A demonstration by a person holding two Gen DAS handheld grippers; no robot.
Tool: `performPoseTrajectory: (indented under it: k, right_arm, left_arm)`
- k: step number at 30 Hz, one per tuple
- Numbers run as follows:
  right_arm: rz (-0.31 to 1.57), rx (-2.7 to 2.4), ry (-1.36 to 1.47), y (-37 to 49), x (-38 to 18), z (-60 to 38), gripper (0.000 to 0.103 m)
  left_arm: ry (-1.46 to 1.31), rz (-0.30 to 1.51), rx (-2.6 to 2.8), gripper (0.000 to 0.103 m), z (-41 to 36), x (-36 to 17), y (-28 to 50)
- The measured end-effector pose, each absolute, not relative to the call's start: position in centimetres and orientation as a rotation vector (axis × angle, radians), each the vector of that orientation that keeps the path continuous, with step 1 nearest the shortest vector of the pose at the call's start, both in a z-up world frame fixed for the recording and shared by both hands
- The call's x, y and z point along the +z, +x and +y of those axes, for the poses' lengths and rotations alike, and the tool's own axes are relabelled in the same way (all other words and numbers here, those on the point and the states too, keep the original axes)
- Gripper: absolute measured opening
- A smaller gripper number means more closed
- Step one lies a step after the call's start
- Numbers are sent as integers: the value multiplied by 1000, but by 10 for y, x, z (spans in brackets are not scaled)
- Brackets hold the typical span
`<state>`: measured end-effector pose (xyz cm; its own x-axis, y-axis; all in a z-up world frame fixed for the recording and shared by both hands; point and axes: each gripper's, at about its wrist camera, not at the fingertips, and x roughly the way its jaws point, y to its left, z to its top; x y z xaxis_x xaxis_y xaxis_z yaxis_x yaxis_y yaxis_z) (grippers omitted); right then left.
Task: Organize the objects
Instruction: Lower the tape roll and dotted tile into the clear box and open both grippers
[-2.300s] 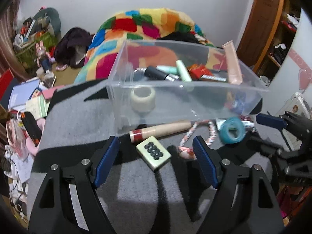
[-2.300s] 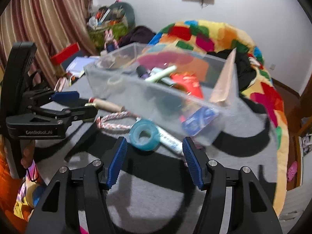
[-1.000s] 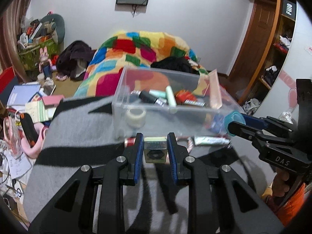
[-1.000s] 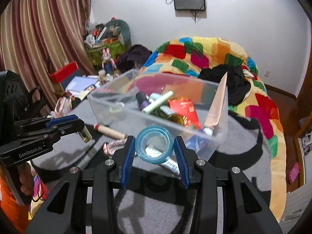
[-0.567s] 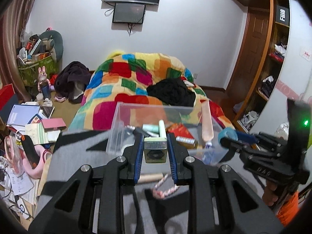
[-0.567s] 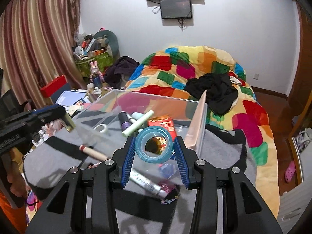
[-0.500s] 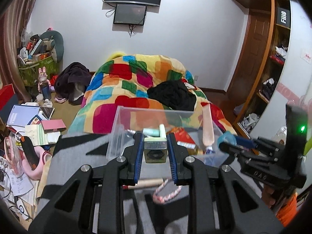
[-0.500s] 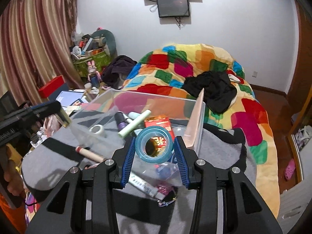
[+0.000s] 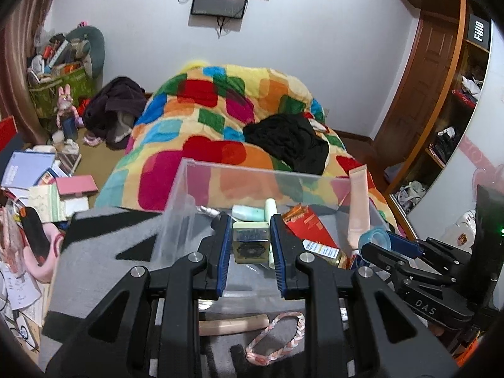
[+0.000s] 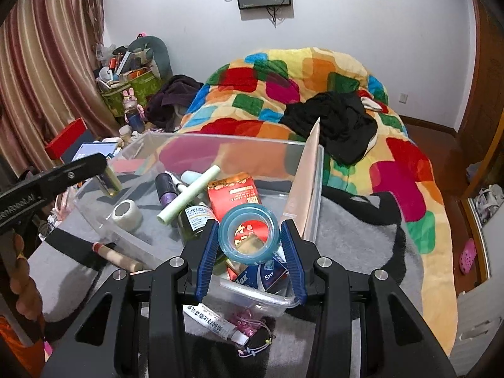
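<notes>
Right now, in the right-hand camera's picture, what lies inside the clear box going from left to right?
White tape roll → purple bottle → pale green tube → red packet → pink tube leaning on the clear box.

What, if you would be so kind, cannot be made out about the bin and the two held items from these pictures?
- Left wrist view: the lower part of the tile is in shadow between the pads of the left gripper, so its marking is unreadable.
- Right wrist view: the tape ring in the right gripper covers part of the bin contents.
- Right wrist view: the bottle label print is too small.
- Both views: the bin's near wall is hidden by gripper bodies.
</notes>
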<state>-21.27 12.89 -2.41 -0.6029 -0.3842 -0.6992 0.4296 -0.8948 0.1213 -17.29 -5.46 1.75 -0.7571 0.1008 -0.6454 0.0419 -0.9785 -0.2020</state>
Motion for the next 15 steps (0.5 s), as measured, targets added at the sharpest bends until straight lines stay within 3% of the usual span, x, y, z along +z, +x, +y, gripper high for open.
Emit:
performPoseTrajectory:
  k: [10, 15]
  right_arm:
    - [100, -2427, 1063, -210, -25, 125, 38]
    - [110, -2430, 1040, -203, -20, 128, 45]
  left_arm:
    - [-1168, -327, 2829, 24, -52, 3, -178]
    - [-1160, -268, 2823, 26, -47, 7, -167]
